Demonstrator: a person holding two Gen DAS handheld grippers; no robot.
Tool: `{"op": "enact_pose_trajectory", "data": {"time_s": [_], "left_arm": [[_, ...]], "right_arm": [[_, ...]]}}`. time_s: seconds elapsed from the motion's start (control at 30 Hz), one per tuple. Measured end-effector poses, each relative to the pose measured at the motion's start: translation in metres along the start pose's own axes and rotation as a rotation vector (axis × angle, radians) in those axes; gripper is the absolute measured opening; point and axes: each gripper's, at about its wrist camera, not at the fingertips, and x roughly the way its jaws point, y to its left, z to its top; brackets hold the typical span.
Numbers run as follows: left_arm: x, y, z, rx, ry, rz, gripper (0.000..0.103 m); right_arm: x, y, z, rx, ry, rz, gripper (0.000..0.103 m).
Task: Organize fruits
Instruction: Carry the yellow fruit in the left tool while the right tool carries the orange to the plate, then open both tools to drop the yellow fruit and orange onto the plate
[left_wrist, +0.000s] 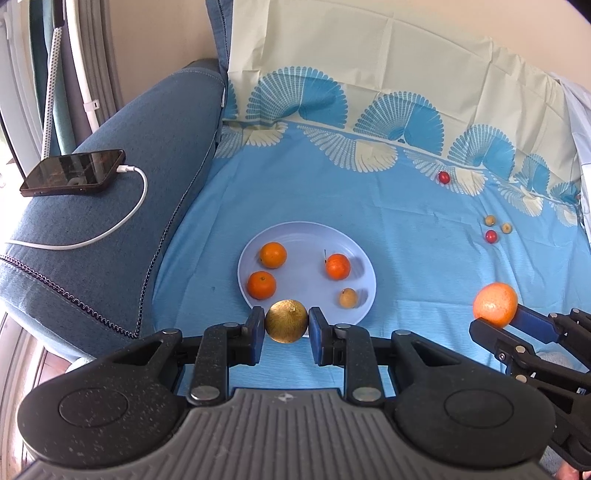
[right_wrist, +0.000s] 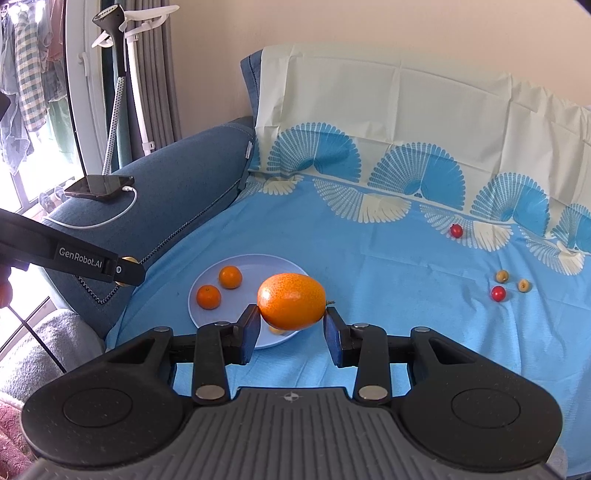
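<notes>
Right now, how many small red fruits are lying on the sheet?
2: one red fruit near the fan-pattern border, another red fruit beside two tan fruits far right. None appear hidden.

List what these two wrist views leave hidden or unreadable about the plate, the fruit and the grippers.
- Right wrist view: the held orange covers the plate's right half, hiding the third orange and all but a sliver of the tan fruit.
- Left wrist view: the brown fruit in the left gripper hides the plate's near rim.
- Left wrist view: the right gripper is cut off by the edge.
- Both views: the small tan fruits are too small to identify.
</notes>
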Motion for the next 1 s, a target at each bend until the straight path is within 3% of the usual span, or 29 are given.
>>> {"op": "enact_pose_trajectory", "data": {"time_s": [0.43, 1.0], "left_arm": [[0.037, 0.015, 0.023, -0.048, 0.035, 0.017, 0.028], [0.140, 0.021, 0.038, -0.033, 0.145, 0.039, 0.028]], "right_arm": [[0.039, 0.001, 0.012, -0.012, 0.036, 0.010, 0.039], [0.144, 0.027, 0.009, -0.059, 0.194, 0.064, 0.037]]}}
